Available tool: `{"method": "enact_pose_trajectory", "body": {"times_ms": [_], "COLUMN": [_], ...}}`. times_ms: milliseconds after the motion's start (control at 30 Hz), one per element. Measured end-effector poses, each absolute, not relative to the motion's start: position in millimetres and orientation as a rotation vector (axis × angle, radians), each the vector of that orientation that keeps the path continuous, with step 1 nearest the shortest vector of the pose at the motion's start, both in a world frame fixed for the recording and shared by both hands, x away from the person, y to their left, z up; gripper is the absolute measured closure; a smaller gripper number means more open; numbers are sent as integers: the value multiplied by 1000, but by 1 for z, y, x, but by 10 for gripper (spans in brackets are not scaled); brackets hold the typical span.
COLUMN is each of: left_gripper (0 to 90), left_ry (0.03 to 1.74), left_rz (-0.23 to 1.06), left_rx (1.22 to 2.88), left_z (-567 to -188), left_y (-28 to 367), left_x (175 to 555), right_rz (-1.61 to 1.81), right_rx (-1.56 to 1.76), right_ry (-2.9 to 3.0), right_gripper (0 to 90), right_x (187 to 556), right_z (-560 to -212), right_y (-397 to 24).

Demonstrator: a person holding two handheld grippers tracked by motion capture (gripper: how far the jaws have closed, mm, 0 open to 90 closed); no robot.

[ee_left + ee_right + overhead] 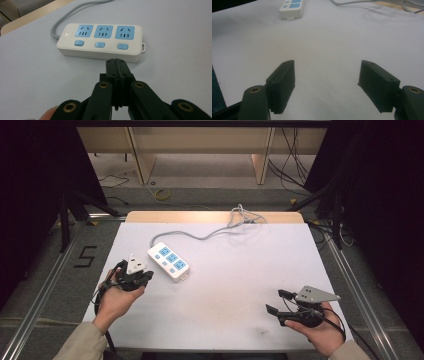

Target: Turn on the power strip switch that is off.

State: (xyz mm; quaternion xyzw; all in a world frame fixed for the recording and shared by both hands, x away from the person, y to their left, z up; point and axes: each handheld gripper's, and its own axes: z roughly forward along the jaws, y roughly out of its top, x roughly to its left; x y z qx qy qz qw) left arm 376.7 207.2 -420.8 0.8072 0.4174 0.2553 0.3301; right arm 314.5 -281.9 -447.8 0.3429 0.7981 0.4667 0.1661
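Note:
A white power strip (168,260) with three blue sockets and three blue switches lies on the white table, left of centre. Its grey cable (210,234) runs to the far edge. My left gripper (148,275) is shut with nothing in it, just short of the strip's near side. In the left gripper view the strip (100,41) lies right ahead of the closed jaws (117,65). My right gripper (278,301) stands open near the table's front right, nothing between its jaws. From the right gripper view the strip (291,7) is far off at the top left, beyond the open gripper (327,75).
The white table top (240,280) stretches between the two hands. A wooden strip (200,217) runs along its far edge, where the cable bunches up (245,216). Metal rails (45,280) flank the table. Cables and a wooden frame (200,150) lie on the floor beyond.

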Motion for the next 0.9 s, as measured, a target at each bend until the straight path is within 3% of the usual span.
{"method": "enact_pose_trajectory", "body": {"times_ms": [900], "left_gripper": [898], "left_ry": [1115], "left_rz": [677], "left_rx": [2143], "left_z": [-414], "left_y": [208], "left_x": [413], "right_rz": [1325], "right_rx": [984], "right_ry": [2269], "right_gripper": [296], "right_x": [315], "right_z": [-449], "right_y": [-283]}}
